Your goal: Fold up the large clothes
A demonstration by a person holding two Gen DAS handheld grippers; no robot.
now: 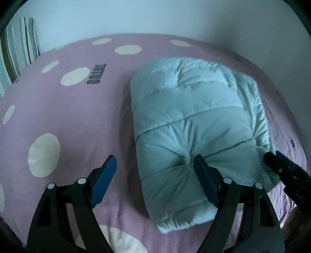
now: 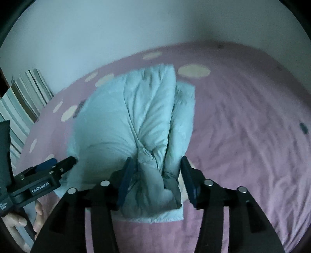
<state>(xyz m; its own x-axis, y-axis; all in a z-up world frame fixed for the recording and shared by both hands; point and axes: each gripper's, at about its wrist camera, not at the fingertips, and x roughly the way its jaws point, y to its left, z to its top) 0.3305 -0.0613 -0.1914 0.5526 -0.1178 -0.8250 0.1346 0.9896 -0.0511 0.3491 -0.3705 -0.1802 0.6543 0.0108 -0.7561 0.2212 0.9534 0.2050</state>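
Note:
A pale blue puffy quilted jacket point(image 1: 194, 120) lies folded into a thick bundle on the pink bedspread point(image 1: 77, 109). My left gripper point(image 1: 155, 165) is open above the bundle's near left edge, its right finger pressing the padding and its left finger over the bedspread. In the right wrist view the jacket point(image 2: 126, 120) fills the middle, and my right gripper point(image 2: 157, 167) is open with a bunched fold of the jacket between its jaws. The left gripper also shows there at the left point(image 2: 48, 171), and the right gripper's tip shows in the left wrist view point(image 1: 276, 159).
The bedspread point(image 2: 243, 136) has large cream dots point(image 1: 43, 155) and is wrinkled to the right. A striped pillow point(image 1: 17, 52) leans at the far left by the white wall point(image 1: 155, 17). A hand point(image 2: 29, 220) holds the left gripper's handle.

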